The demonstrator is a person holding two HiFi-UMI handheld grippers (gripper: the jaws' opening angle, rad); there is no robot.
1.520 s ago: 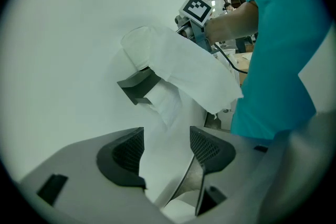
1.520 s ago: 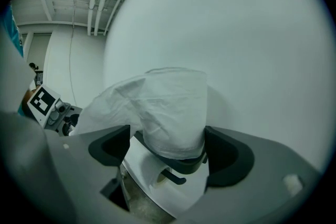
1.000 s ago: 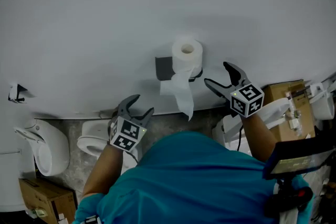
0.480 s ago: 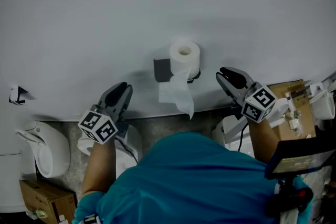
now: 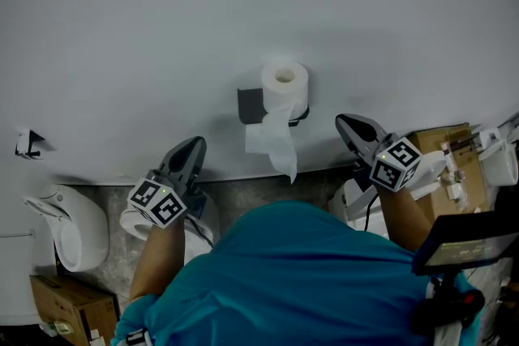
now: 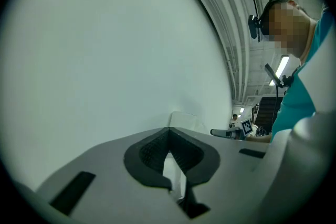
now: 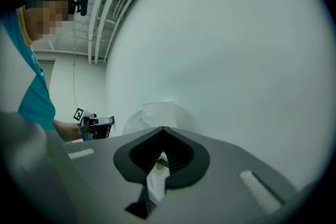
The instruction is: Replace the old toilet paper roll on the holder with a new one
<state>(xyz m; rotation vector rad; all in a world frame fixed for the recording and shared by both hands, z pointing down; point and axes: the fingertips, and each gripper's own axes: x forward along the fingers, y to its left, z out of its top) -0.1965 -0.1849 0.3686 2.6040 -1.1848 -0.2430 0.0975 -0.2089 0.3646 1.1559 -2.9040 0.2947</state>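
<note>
White toilet paper roll (image 5: 285, 85), dark holder (image 5: 252, 105), black-and-white marker cube (image 5: 158, 202), teal shirt (image 5: 300, 271), seemingly brown box (image 5: 442, 146).

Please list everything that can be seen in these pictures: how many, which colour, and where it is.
toilet paper roll: one, white, on the holder, with a loose sheet hanging down
holder: one, dark grey, on the white wall
fixtures: at least two, white, on the floor at lower left
cardboard boxes: two, brown, one at bottom left, one at far right
shirt: one, teal, bottom centre, on the person
left gripper: one, grey, shut and empty, below and left of the roll
right gripper: one, grey, shut and empty, below and right of the roll
</note>
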